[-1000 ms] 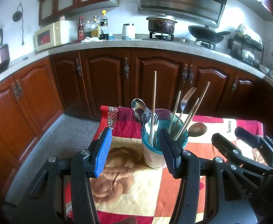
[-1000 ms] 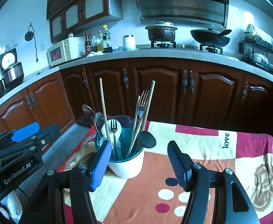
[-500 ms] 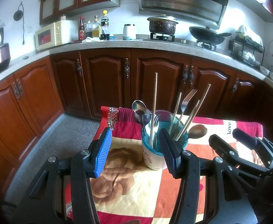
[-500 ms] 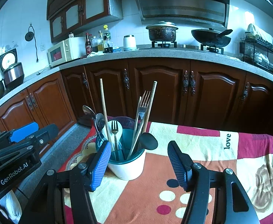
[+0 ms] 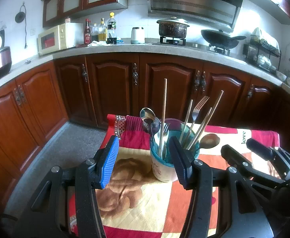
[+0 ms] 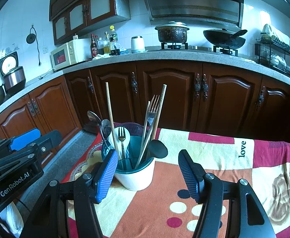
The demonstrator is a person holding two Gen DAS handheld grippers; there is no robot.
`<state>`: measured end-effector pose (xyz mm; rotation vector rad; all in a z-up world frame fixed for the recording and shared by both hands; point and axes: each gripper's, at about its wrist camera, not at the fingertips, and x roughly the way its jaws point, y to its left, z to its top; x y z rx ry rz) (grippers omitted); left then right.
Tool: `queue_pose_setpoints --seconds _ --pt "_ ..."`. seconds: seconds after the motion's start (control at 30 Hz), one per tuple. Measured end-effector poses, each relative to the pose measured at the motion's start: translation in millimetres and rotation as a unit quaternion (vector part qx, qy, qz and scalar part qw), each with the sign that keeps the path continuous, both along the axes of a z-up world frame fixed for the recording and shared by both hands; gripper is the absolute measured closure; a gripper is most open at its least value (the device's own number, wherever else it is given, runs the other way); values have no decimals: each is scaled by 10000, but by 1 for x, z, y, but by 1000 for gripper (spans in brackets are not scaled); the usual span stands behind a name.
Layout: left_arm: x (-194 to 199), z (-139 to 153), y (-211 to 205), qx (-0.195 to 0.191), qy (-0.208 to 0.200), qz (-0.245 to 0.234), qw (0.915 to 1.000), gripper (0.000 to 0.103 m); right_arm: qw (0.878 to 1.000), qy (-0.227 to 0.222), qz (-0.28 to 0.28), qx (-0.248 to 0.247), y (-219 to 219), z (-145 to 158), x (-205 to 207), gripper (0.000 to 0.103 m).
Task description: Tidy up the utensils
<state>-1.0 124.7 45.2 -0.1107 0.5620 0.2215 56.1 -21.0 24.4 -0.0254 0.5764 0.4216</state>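
A white utensil holder with a teal insert (image 5: 164, 168) (image 6: 137, 178) stands on the patterned tablecloth (image 5: 137, 198). In it stand long wooden chopsticks (image 5: 162, 115), a fork (image 5: 199, 105), metal spoons (image 5: 148, 115) and a dark spoon (image 5: 209, 140). My left gripper (image 5: 144, 164) is open and holds nothing; the holder is just beyond it, partly behind its right finger. My right gripper (image 6: 148, 176) is also open and holds nothing, and the holder is just past its left finger. Each gripper shows in the other's view: the right gripper (image 5: 242, 147) and the left gripper (image 6: 39, 135).
The table's far edge (image 6: 214, 134) faces dark wooden cabinets (image 5: 164, 91). The grey floor (image 5: 75, 144) lies to the left. On the counter behind are a microwave (image 5: 59, 37), bottles (image 5: 100, 31), a pot (image 5: 172, 27), a wok (image 5: 220, 38) and a dish rack (image 6: 276, 49).
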Motion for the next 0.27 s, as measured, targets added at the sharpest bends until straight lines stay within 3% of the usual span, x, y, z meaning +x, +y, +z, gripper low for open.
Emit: queue_pose_setpoints --seconds 0.27 --pt "-1 -2 -2 77 -80 -59 9999 51 10000 42 -22 26 -5 -5 -1 42"
